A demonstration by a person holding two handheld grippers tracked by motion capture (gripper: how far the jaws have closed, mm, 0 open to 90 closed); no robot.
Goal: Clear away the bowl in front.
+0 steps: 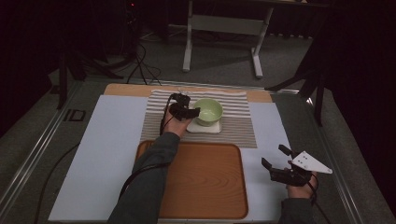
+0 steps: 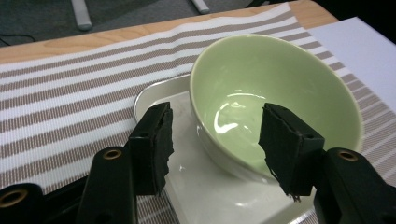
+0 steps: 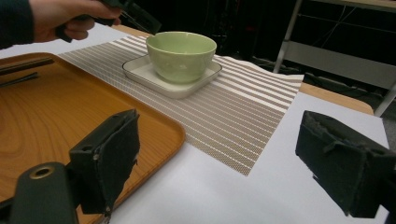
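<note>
Left gripper (image 2: 215,140) spread astride near rim of green bowl (image 2: 275,93).
Sink lower, pinch wall squarely, lift straight off white dish (image 2: 154,95); right gripper (image 3: 219,163) spread, idle.

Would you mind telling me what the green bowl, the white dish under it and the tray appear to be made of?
Green bowl: probably glazed ceramic, since its inside shows bright glossy reflections. White dish: likely glazed ceramic too, smooth with a thin dark rim. Tray: wood or wood-look laminate, with visible grain and a satin sheen.
</note>
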